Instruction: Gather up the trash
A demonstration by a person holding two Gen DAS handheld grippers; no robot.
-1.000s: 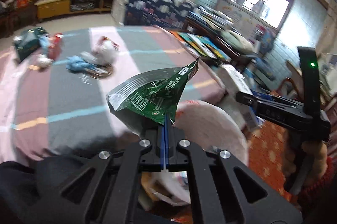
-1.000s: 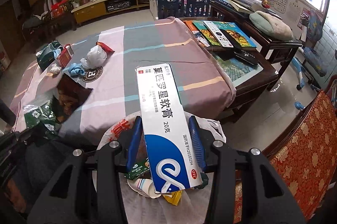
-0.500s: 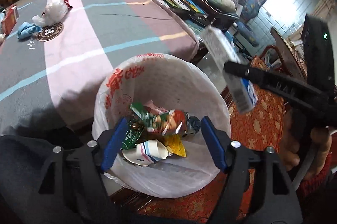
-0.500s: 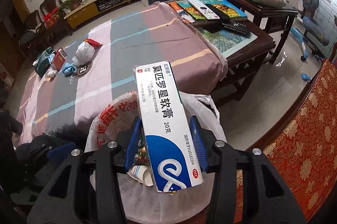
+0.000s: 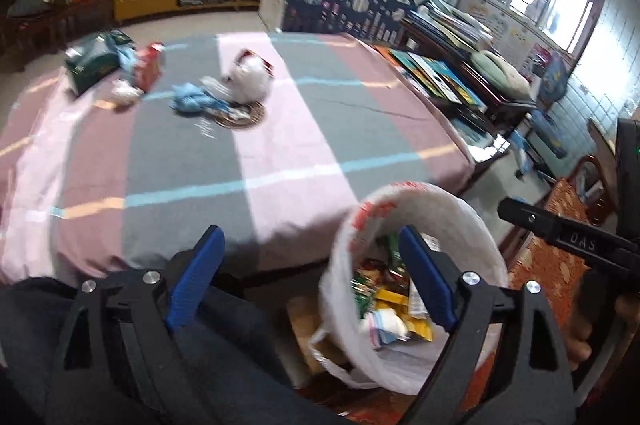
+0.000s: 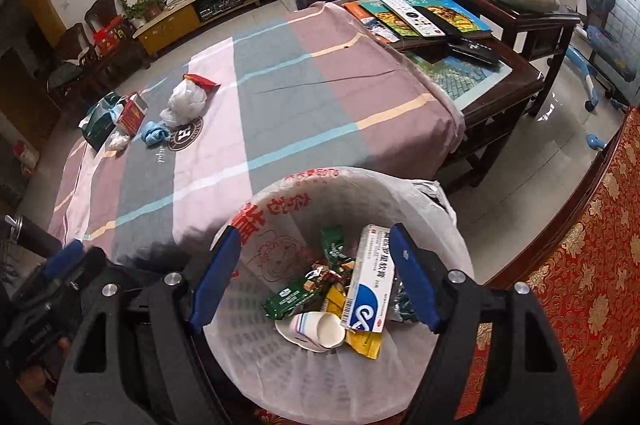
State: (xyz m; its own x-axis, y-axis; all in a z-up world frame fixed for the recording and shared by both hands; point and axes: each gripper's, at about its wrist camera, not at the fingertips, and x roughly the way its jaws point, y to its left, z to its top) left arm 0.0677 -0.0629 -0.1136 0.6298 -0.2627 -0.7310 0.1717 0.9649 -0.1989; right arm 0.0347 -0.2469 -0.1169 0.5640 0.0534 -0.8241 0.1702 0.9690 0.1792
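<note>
Both claws are released and carry nothing. The right claw (image 6: 314,279) hangs spread wide right above the bin (image 6: 448,221), a basket lined with a white bag. The box (image 6: 368,285), a white and blue carton, lies inside the bin between the open fingers, resting on a green wrapper (image 6: 294,295), a paper cup (image 6: 320,329) and a yellow packet (image 6: 366,343). The left claw (image 5: 310,279) is also spread wide, near the bin's left rim and facing out over the surface (image 5: 280,145), which is covered with a striped cloth.

Judging by this, part of the trash is collected: several pieces sit in the bin. More is left. At the far left of the surface lies a loose cluster: a green pack (image 6: 100,123), a red box (image 6: 132,115), a small white wad (image 6: 118,141), a blue rag (image 6: 156,133) and a white bag (image 6: 186,101) with a red wrapper (image 6: 202,81) at its top. All of it is well apart from the bin, so a reach across the surface seems to be the next step. The books (image 6: 416,13) on the dark table at the far right look like belongings, not trash.
</note>
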